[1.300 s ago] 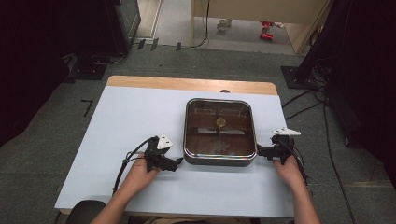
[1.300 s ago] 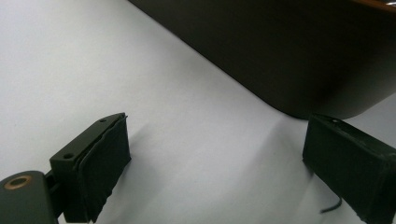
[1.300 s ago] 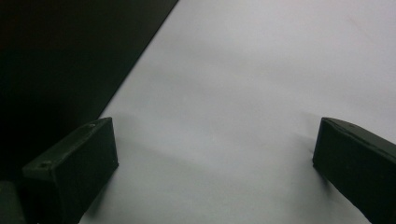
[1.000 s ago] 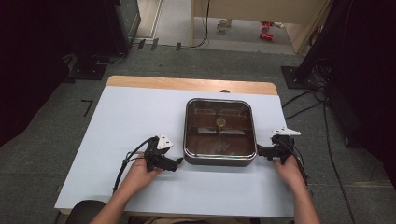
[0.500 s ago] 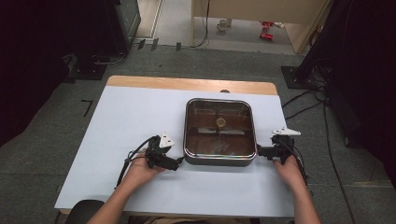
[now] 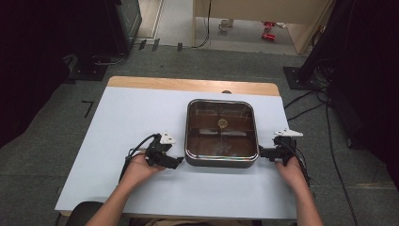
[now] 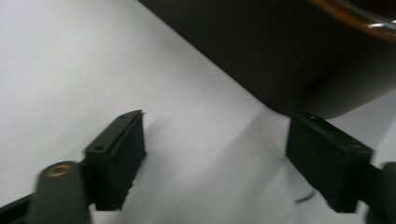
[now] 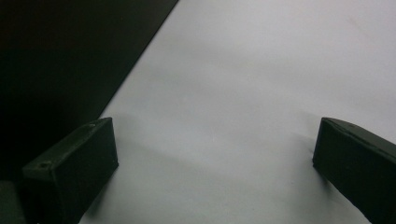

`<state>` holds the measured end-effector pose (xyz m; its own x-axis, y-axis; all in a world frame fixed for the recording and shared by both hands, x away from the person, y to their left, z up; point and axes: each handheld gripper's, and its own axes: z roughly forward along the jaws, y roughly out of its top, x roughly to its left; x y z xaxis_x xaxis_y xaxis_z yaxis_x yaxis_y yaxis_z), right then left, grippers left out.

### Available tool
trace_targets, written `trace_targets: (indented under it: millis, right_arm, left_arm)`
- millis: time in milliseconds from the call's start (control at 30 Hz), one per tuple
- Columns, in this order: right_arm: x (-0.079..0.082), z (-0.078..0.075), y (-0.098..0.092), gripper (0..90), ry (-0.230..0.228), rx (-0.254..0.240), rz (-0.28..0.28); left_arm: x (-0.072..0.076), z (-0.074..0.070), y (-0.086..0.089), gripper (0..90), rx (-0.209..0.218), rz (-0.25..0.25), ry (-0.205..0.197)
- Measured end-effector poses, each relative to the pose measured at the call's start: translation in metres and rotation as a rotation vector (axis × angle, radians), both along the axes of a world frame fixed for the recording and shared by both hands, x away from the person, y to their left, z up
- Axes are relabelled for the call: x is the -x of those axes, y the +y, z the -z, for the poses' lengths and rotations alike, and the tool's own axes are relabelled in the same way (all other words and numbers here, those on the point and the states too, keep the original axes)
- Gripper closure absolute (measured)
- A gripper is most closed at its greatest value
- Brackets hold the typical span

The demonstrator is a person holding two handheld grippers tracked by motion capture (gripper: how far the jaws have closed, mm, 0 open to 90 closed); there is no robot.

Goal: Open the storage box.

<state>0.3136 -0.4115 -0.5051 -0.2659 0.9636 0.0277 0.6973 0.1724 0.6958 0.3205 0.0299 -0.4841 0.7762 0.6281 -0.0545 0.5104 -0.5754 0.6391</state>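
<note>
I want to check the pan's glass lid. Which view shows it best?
The high view: the whole lid with its round knob is seen from above. The left gripper view catches a blurred edge of it; the right gripper view gives a dark side.

Pan (image 6: 221,160) on table (image 6: 122,117), left gripper (image 6: 175,163) left, right gripper (image 6: 261,153) right.

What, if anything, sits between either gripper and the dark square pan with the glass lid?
Nothing visible. The left gripper and right gripper flank the dark square glass-lidded pan. Only bare white tabletop shows between each gripper's jaws and the pan's sides. The left jaws have just been closing with nothing between them.
</note>
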Motion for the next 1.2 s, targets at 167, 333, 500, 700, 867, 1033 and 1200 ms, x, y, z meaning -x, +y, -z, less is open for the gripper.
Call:
trace_targets:
  millis: [167, 333, 500, 700, 867, 1033, 1200]
  right_arm:
    - [0.0, 0.0, 0.0, 0.0, 0.0, 0.001, 0.0]
    - [0.0, 0.0, 0.0, 0.0, 0.0, 0.0, 0.0]
    - [0.0, 0.0, 0.0, 0.0, 0.0, 0.0, 0.0]
    - [0.0, 0.0, 0.0, 0.0, 0.0, 0.001, 0.0]
    - [0.0, 0.0, 0.0, 0.0, -0.001, 0.001, -0.001]
    - [0.0, 0.0, 0.0, 0.0, -0.002, 0.002, 0.001]
    - [0.0, 0.0, 0.0, 0.0, -0.002, 0.003, 0.001]
  left_arm:
    - [-0.003, -0.007, 0.004, 24.5, 0.009, 0.017, 0.026]
    - [-0.004, -0.015, 0.01, 25.8, 0.031, 0.021, 0.03]
    - [-0.001, -0.034, 0.017, 25.9, 0.069, 0.018, -0.022]
    - [-0.001, -0.052, 0.014, 29.4, 0.106, 0.048, -0.045]
    - [-0.008, -0.061, 0.002, 28.9, 0.106, 0.079, -0.045]
    - [-0.02, -0.074, -0.011, 28.6, 0.115, 0.104, -0.043]
    - [-0.032, -0.084, -0.028, 29.6, 0.138, 0.143, -0.038]
